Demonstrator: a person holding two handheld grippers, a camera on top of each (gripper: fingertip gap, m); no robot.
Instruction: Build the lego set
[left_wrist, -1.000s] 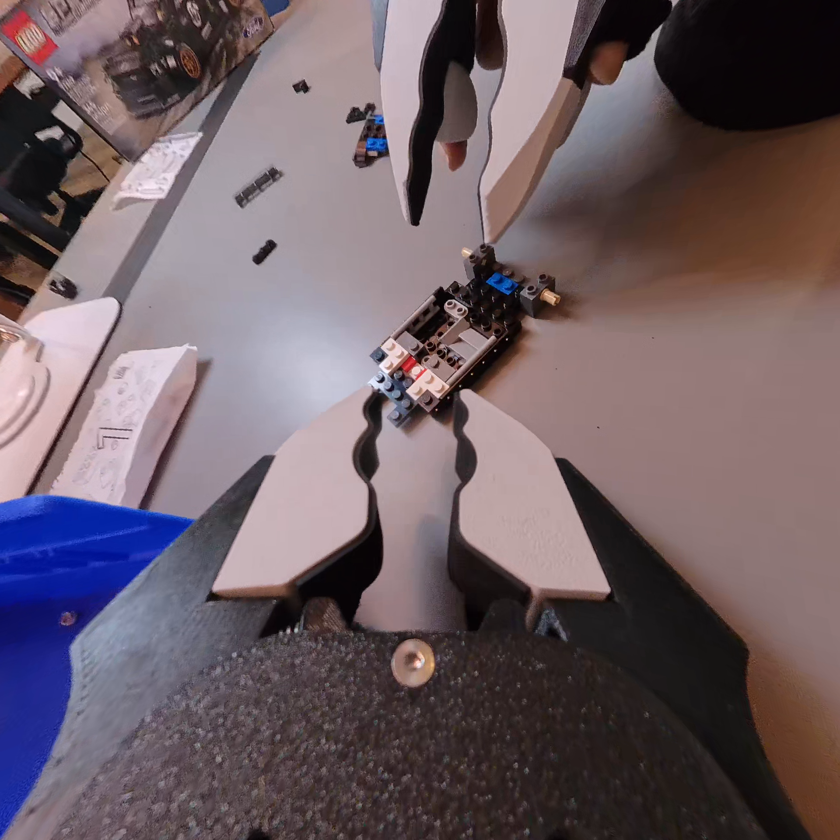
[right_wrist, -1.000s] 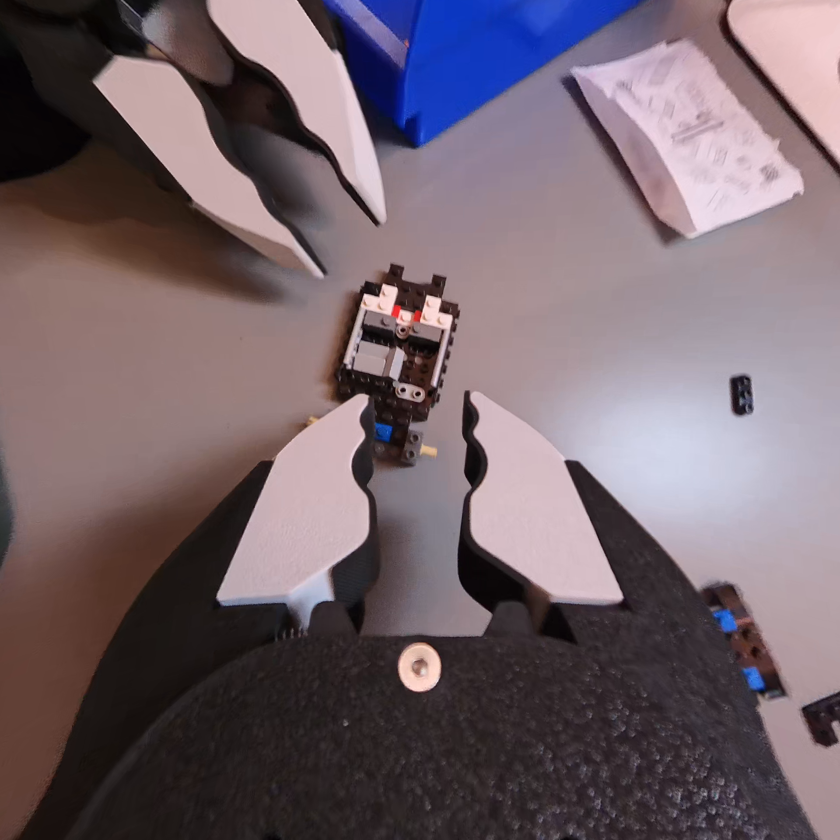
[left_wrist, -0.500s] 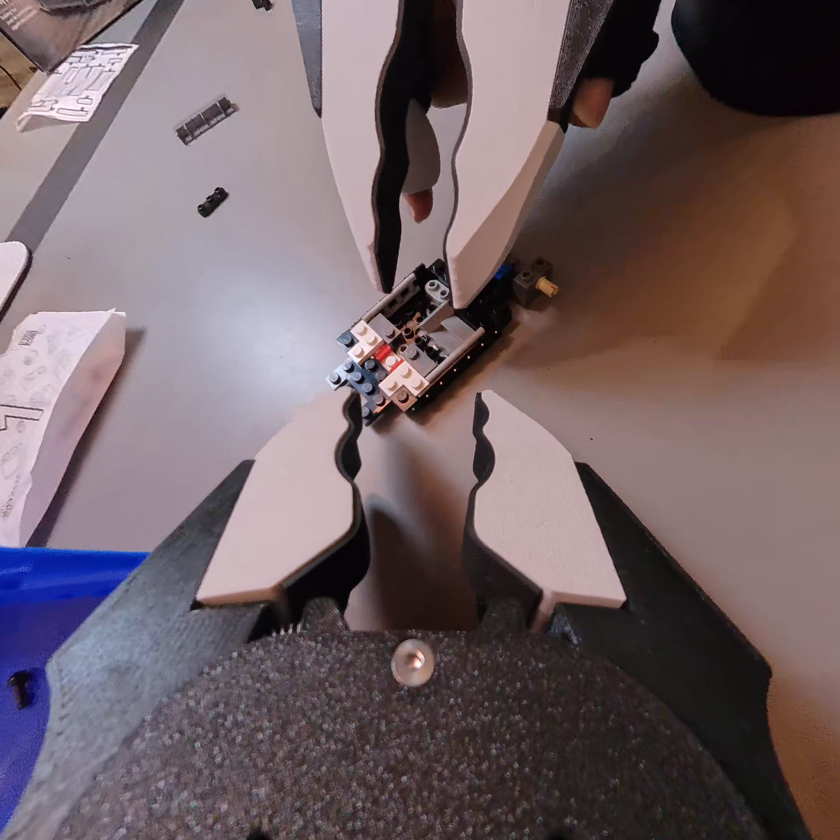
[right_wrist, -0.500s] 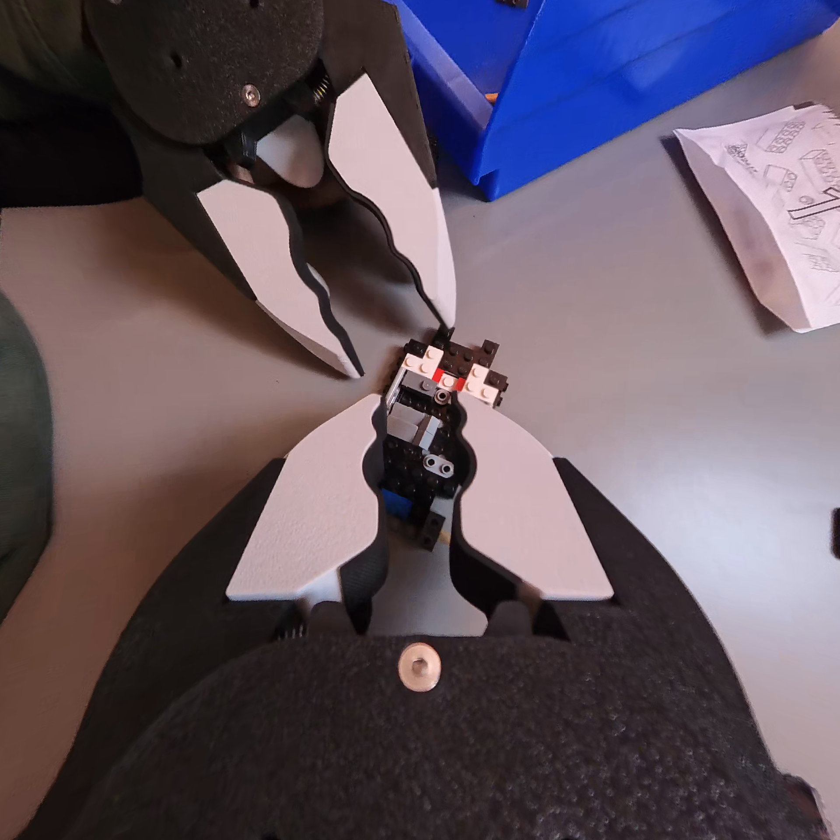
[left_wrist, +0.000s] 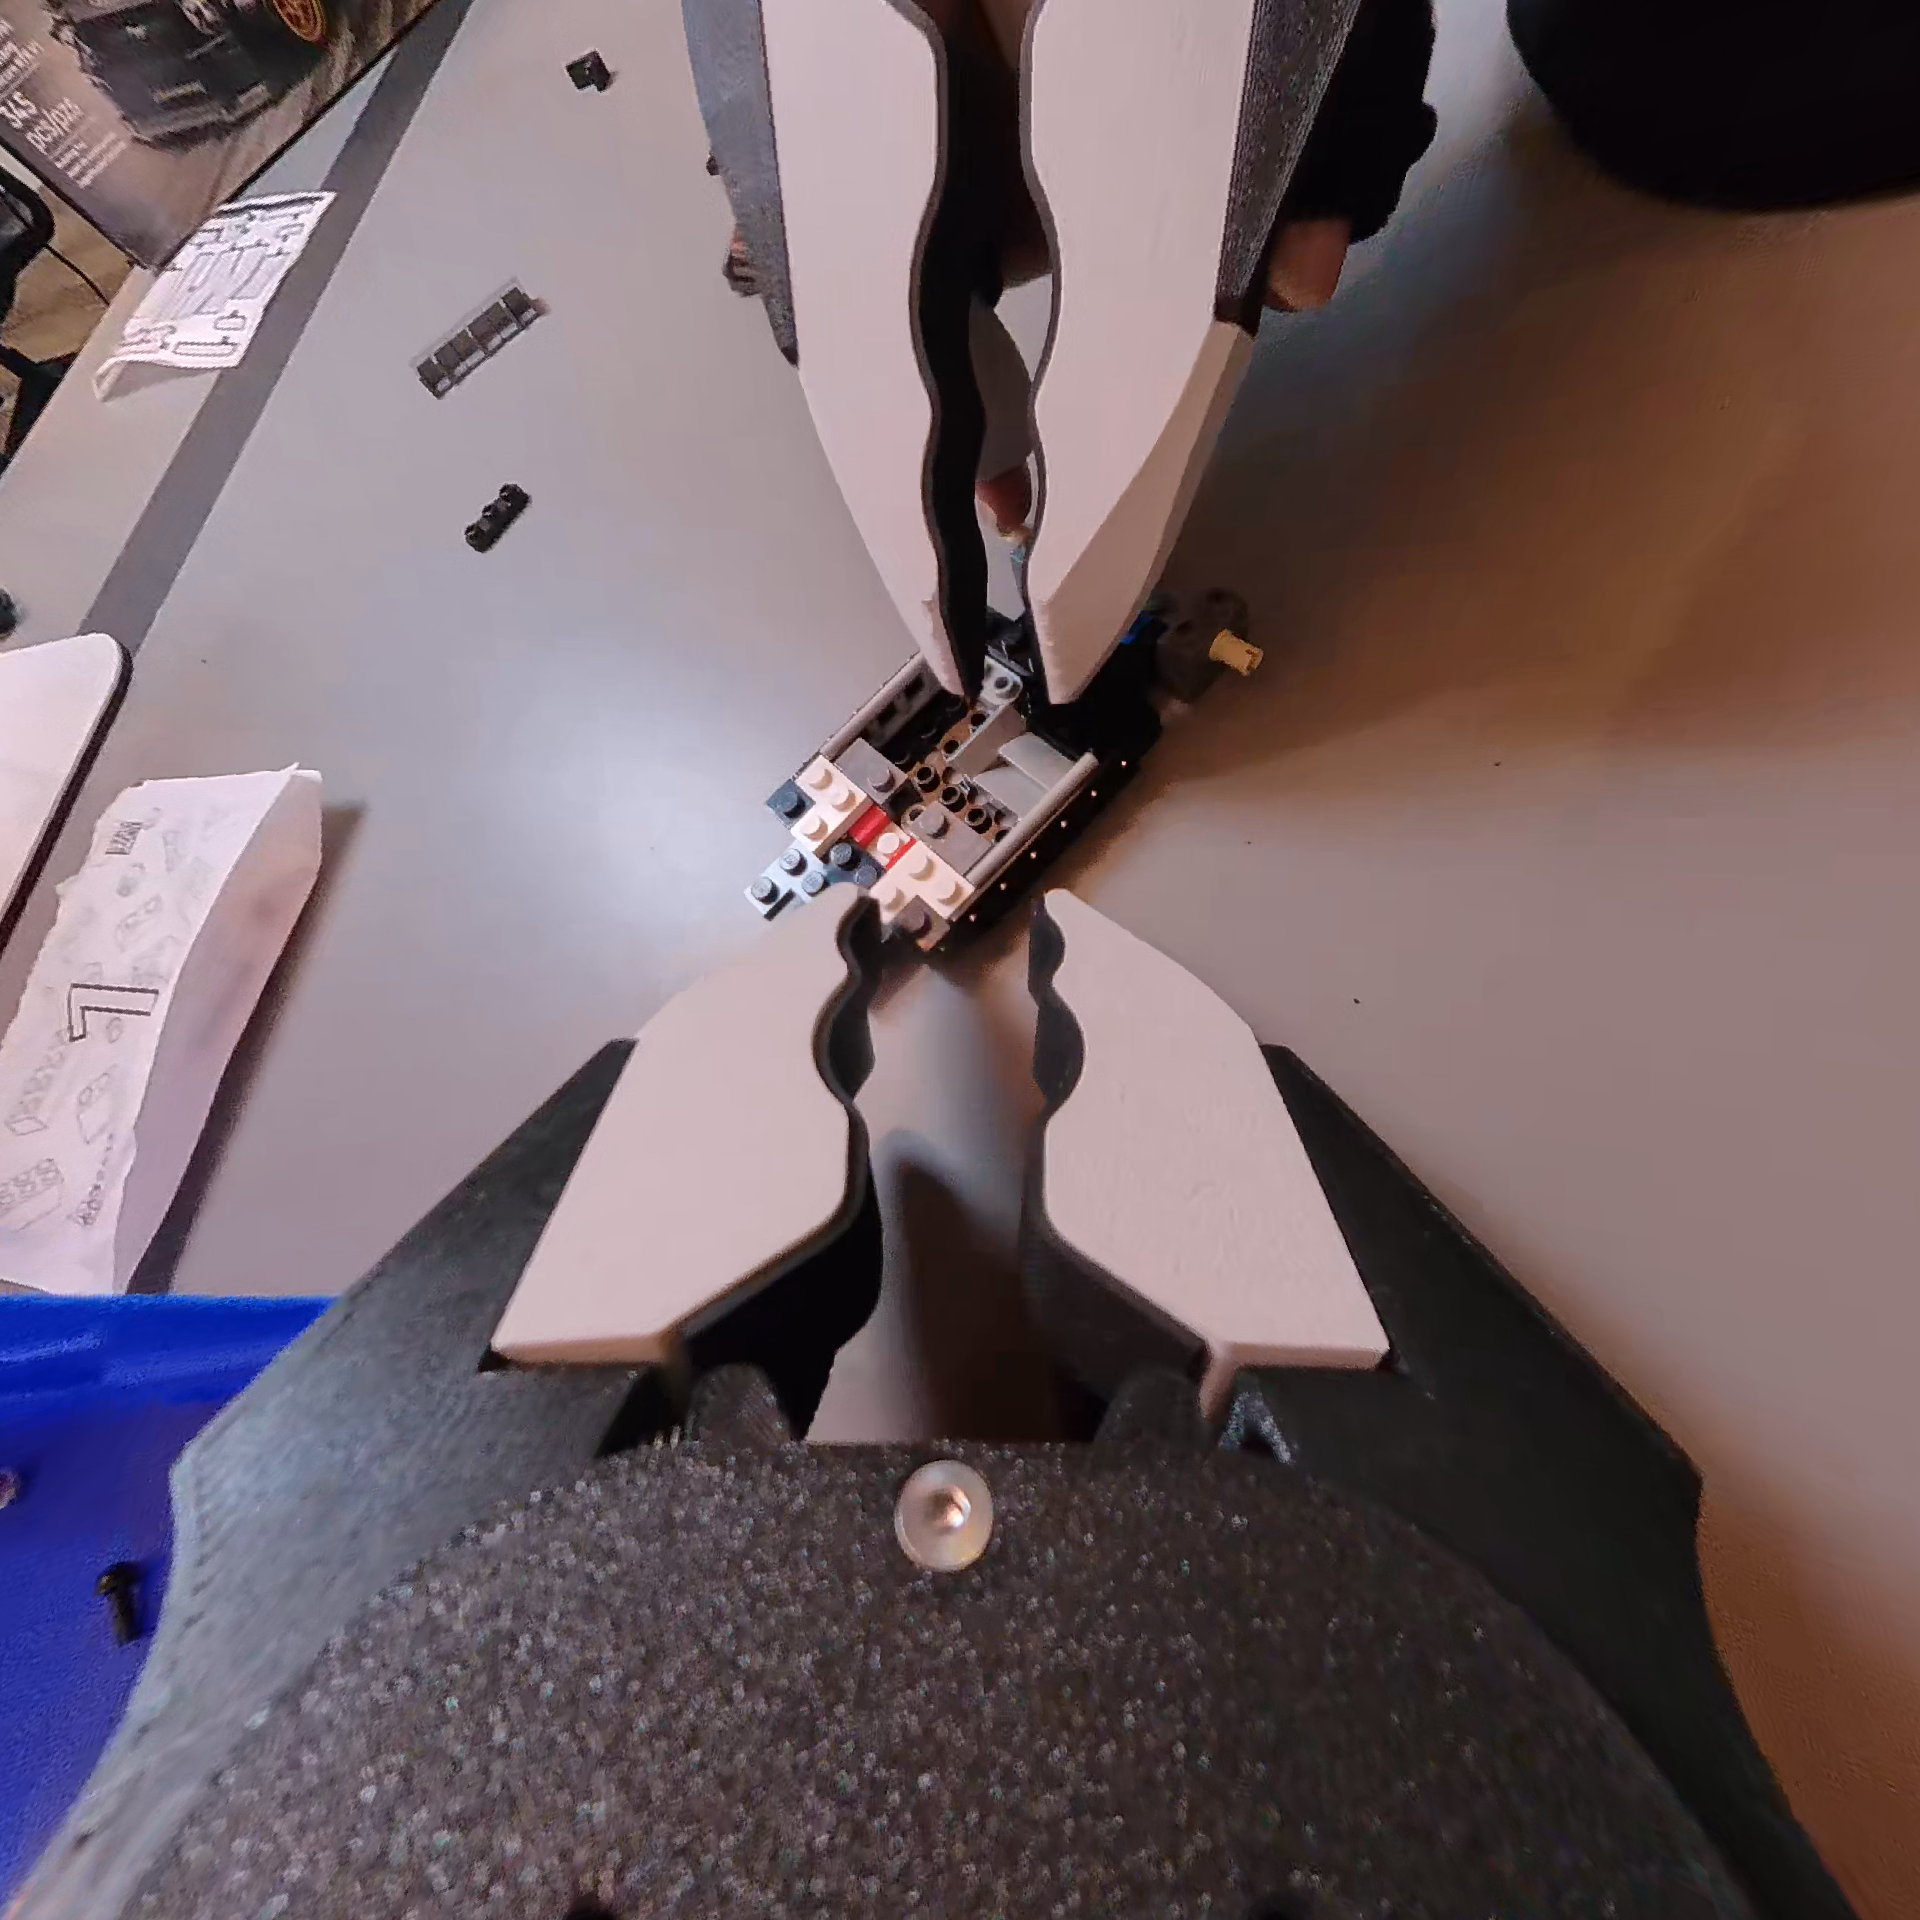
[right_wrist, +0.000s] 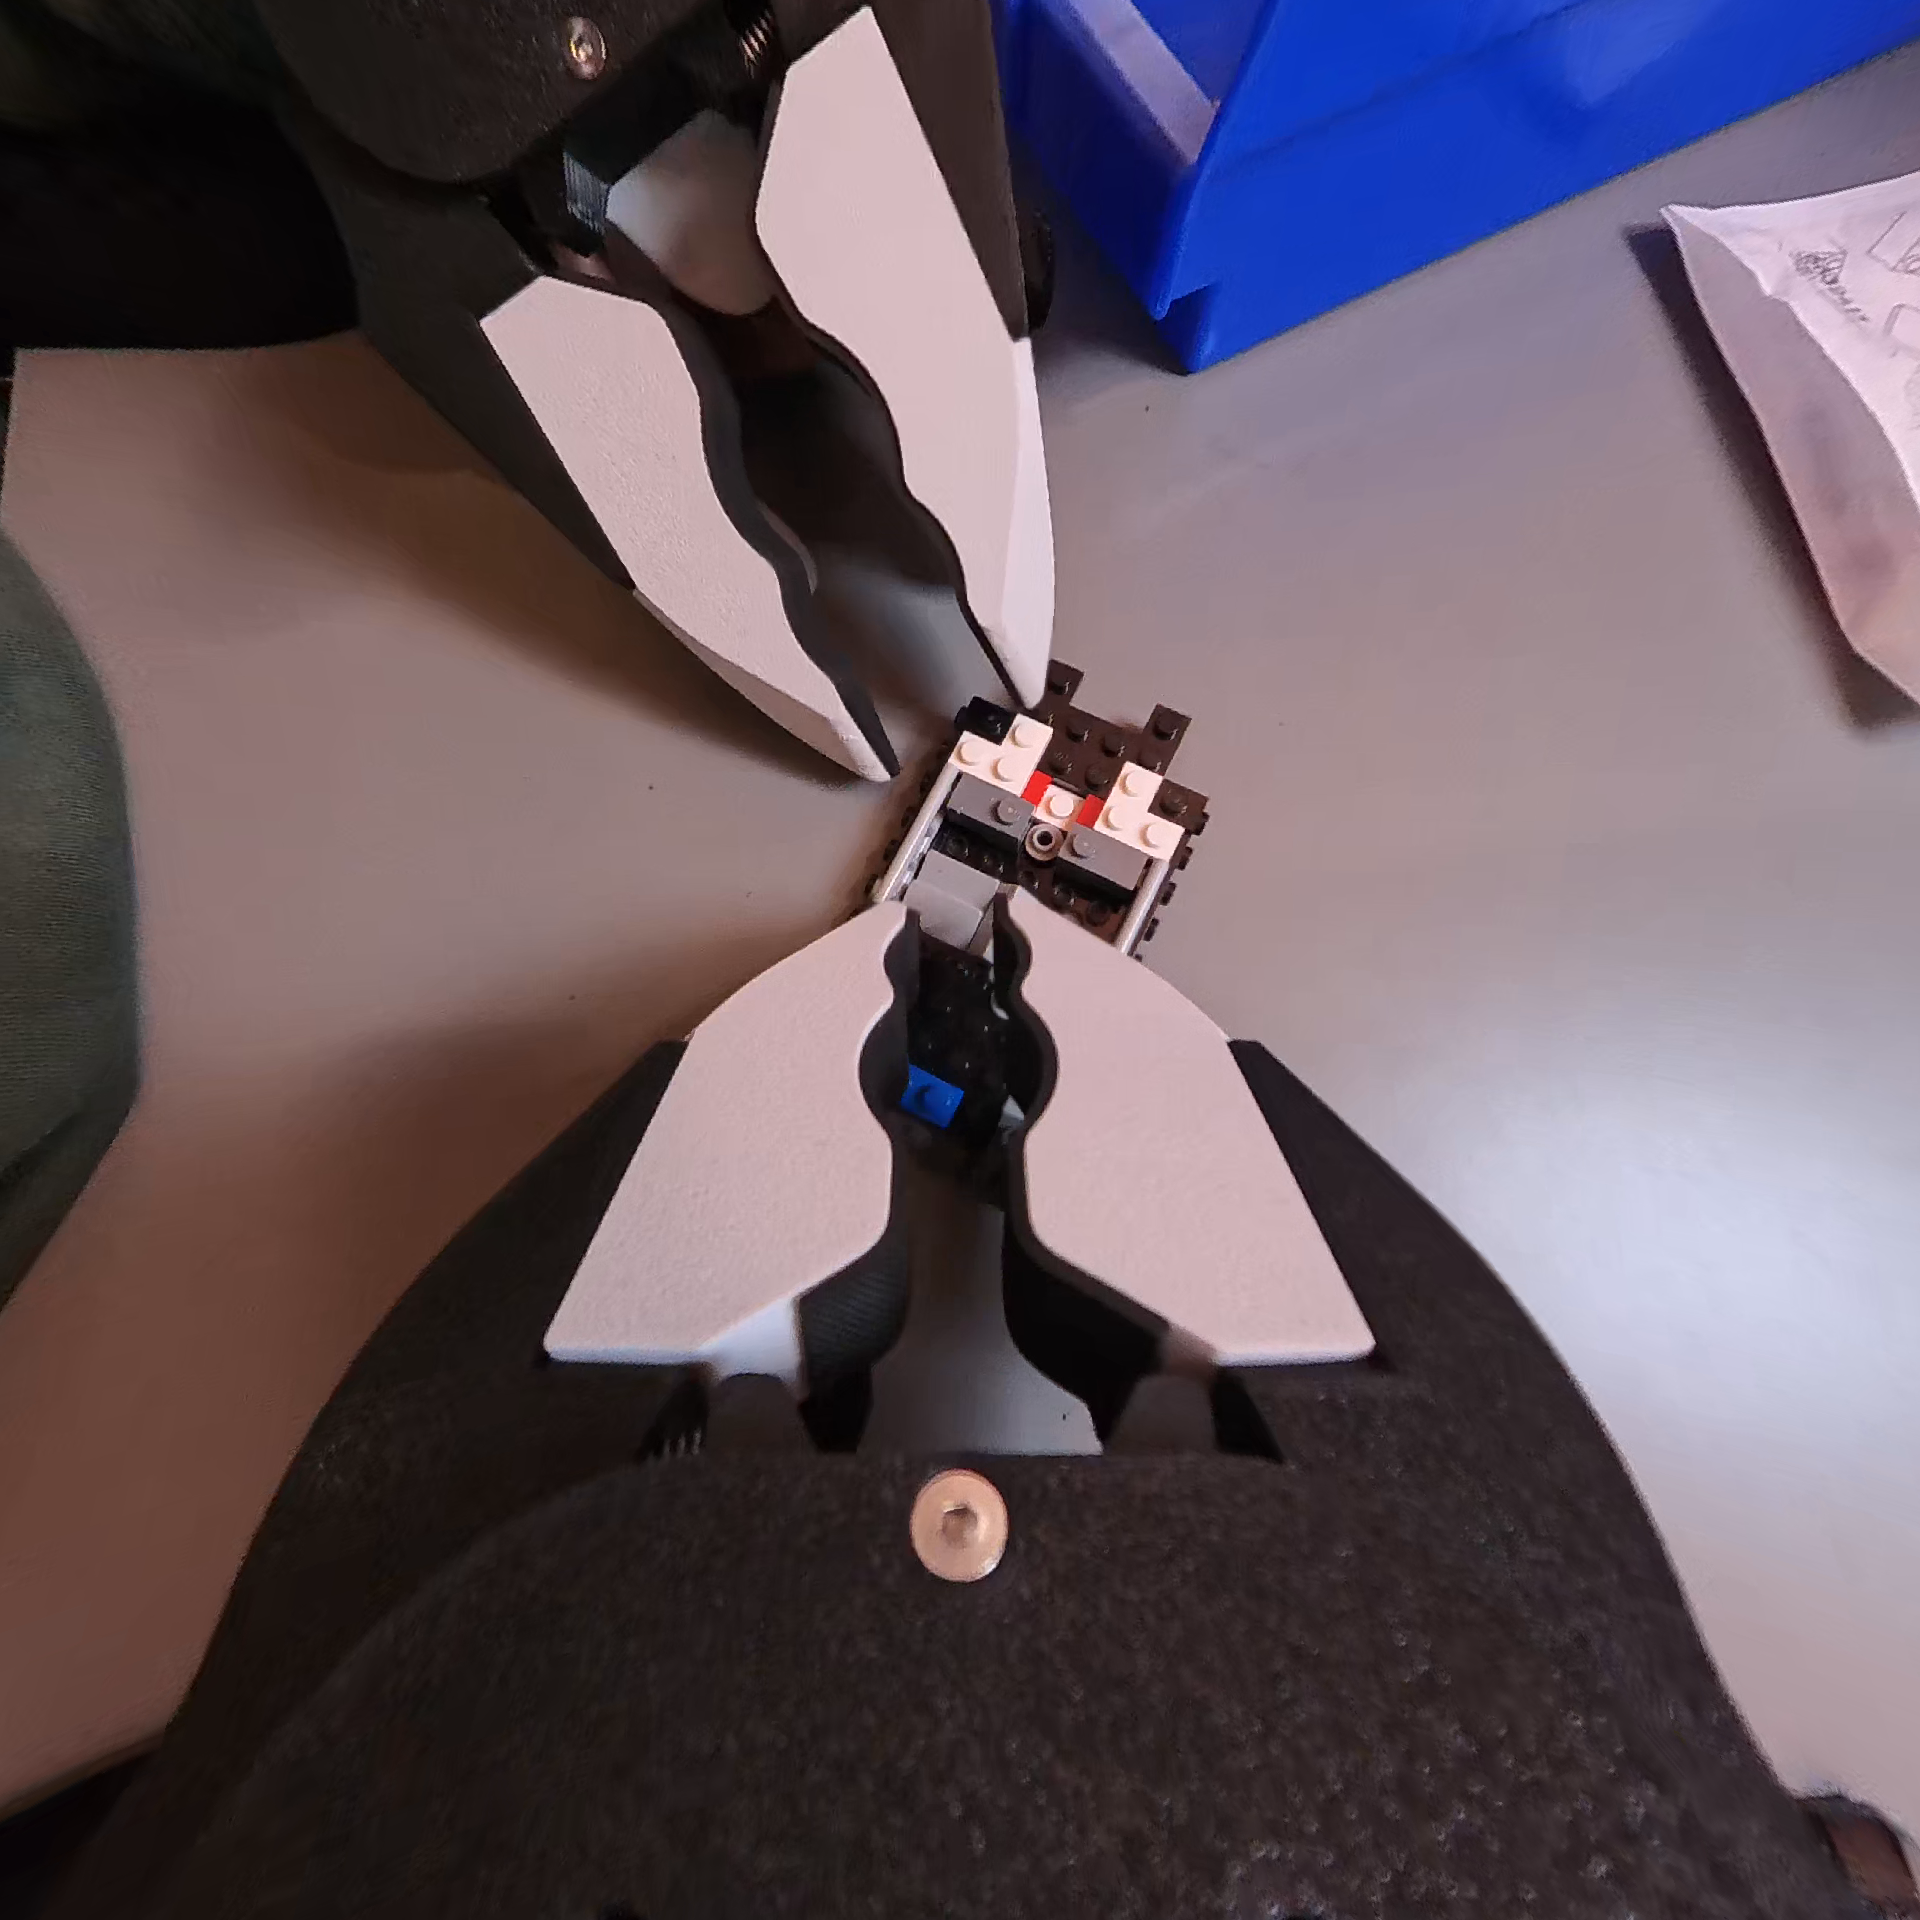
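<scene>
A small brick model (left_wrist: 935, 800), black with grey, white and red pieces, lies on the grey table. My left gripper (left_wrist: 951, 920) is open, with its tips at the model's white-and-red end; the left fingertip touches that corner. My right gripper (right_wrist: 951, 912) comes from the opposite side and is closed down on top of the model (right_wrist: 1081, 821), pinching a small grey part near its middle. The model's rear, with a blue piece (right_wrist: 930, 1096), shows in the gap between its fingers. The right gripper also shows in the left wrist view (left_wrist: 1000, 681), the left gripper in the right wrist view (right_wrist: 956, 732).
A blue bin (left_wrist: 104, 1455) stands beside my left gripper, also seen in the right wrist view (right_wrist: 1455, 156). A printed paper bag (left_wrist: 135, 1018) lies to the left. Loose black pieces (left_wrist: 478, 338) and a printed box (left_wrist: 156, 83) lie farther off. A gloved hand (left_wrist: 1340, 156) holds the right gripper. Both grippers' tips are close together, under 4 cm apart.
My right gripper came forward over the model and closed from wide open to a narrow pinch on it. My left gripper moved up to the model's front end.
</scene>
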